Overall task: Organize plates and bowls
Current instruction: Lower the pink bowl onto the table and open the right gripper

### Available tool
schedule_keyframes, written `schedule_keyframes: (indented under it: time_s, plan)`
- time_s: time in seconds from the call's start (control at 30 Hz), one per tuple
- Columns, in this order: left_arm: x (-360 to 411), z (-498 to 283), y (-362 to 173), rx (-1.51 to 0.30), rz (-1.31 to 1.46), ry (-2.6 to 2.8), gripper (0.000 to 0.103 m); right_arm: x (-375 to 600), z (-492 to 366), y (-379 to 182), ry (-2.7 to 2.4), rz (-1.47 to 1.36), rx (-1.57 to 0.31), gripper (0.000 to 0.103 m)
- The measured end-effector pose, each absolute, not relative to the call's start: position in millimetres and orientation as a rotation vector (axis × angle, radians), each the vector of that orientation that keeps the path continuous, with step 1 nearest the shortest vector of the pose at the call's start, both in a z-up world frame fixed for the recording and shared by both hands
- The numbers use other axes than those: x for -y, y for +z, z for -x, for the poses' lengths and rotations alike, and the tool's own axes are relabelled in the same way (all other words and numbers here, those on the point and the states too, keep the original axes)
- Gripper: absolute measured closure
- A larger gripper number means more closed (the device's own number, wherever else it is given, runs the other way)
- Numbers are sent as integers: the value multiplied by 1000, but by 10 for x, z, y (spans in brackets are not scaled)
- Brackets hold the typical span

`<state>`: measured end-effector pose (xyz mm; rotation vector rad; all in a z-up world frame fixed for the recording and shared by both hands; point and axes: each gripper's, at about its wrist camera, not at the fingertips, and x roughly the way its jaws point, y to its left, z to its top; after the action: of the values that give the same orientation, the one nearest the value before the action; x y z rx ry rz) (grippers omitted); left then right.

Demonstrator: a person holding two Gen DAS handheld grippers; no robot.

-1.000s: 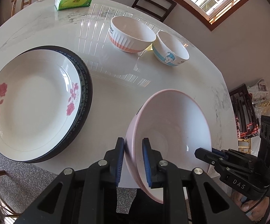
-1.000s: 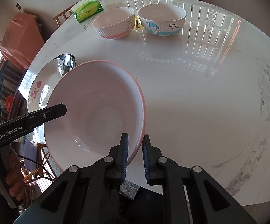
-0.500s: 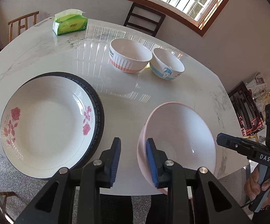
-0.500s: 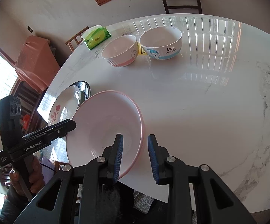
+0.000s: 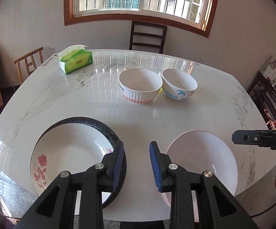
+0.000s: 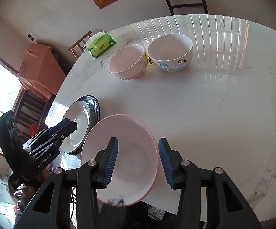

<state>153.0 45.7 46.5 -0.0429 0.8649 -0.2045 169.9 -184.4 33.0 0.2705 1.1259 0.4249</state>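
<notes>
Between and below the right gripper's (image 6: 138, 162) fingers sits the pink bowl (image 6: 130, 152) on the counter (image 6: 204, 105) edge; fingers widening, pads clear of its rim. Left gripper (image 5: 136, 164): fingers parted, grasping nothing, bare counter between them. Left of its fingers, rose plate (image 5: 69, 152) on dark plate (image 5: 92, 123); right of them, the pink bowl. Beyond both fingers, two small bowls (image 5: 140, 85) side by side.
</notes>
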Motion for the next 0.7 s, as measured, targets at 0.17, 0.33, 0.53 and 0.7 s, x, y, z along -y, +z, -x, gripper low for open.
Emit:
schedule_keyframes:
  time_s: [0.17,0.33,0.53,0.7]
  plan:
    - [-436,-1734,516,-857,-21,-179,74,1710,-1898,368,424,-269,-1150,60]
    - [-455,-2028,544,-879,-61,-175,74,1578,-2144,380,415,-278,-1175,60]
    - [-586,-2548,564,-943,-38,-195,74,1446,-2501,320,376,-309,-1218,61]
    - [-637,-3024,554,-980,-37,-214,74,1309,-2809,311,342,-320,-1238,61]
